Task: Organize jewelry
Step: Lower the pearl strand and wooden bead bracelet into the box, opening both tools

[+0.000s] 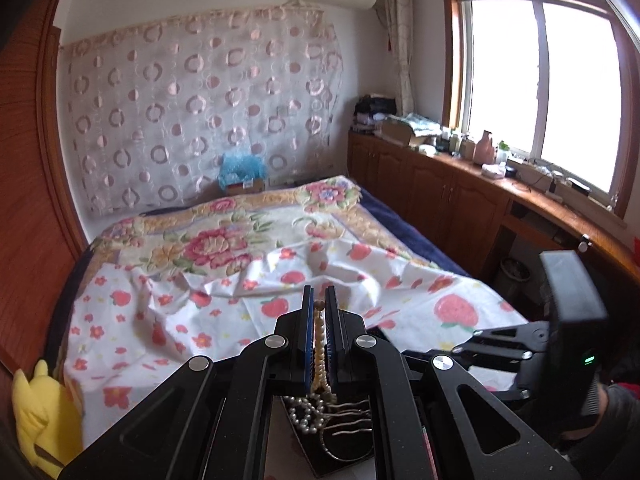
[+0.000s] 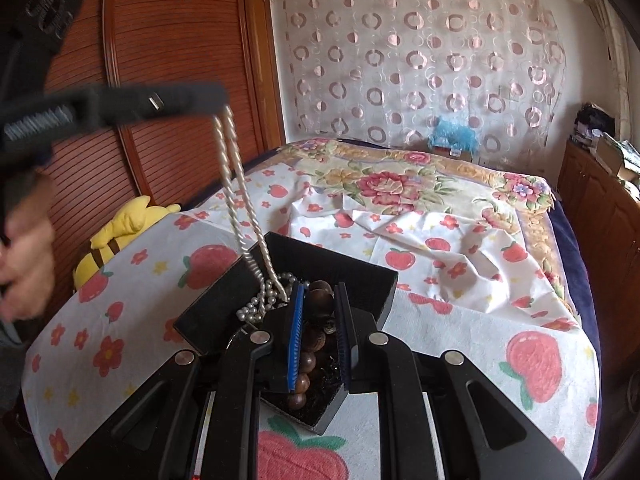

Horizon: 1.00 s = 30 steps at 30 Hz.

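Left hand-held gripper (image 1: 319, 300) pinches a pearl necklace (image 2: 240, 200); the double strand hangs from its tips down into the black jewelry box (image 2: 320, 256). Box sits on the strawberry-print cloth (image 2: 460, 344) on the bed. Right hand-held gripper (image 2: 318, 300) is inside the box, pads clamped on dark wooden beads (image 2: 318, 304). More pearls lie coiled against the box's left wall.

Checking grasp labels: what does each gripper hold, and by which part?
Left gripper: pearl necklace, pinched at its looped top. Right gripper: wooden bead bracelet, around one bead.
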Motion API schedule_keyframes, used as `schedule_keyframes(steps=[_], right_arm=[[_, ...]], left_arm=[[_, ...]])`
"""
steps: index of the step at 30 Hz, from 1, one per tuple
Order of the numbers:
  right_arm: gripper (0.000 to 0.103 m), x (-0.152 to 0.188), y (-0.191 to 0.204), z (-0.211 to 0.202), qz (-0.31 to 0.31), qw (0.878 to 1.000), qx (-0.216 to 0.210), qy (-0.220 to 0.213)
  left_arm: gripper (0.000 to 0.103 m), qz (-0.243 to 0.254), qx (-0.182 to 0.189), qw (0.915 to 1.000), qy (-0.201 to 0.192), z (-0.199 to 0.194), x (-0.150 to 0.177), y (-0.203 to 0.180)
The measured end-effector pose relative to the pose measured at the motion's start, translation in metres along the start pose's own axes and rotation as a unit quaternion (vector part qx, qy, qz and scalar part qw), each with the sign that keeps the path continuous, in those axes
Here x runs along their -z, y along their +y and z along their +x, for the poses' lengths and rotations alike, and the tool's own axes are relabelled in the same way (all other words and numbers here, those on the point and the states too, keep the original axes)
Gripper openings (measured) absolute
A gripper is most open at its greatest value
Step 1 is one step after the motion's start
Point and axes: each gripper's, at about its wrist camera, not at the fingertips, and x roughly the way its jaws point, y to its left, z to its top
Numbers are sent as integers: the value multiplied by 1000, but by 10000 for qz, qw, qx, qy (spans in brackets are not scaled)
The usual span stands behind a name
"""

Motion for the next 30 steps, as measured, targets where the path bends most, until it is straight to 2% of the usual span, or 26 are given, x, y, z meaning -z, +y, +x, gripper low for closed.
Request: schedule_keyframes(steps=[9, 14, 18, 23, 27, 30], right_arm=[[17, 3, 3, 5, 5, 10000, -42, 57], [17, -1, 3, -7, 61, 9997, -44, -224], [17, -4, 2, -14, 99, 9991, -27, -401], [17, 0, 2, -4, 82, 9996, -34, -251], [17, -2, 1, -10, 156, 9988, -37, -467], [19, -2, 2, -9, 136, 9989, 22, -449]], left_arm=[[5, -112, -52, 9985, 531, 35, 37, 9], [5, -173, -60, 9970, 747, 45, 51, 15], [5, -194, -19, 9962, 844, 49, 59, 15], [5, -170, 35, 9956, 918, 51, 66, 12], [5, -146, 60, 9954, 947, 49, 70, 10], [5, -162, 76, 9953, 956, 45, 73, 9]])
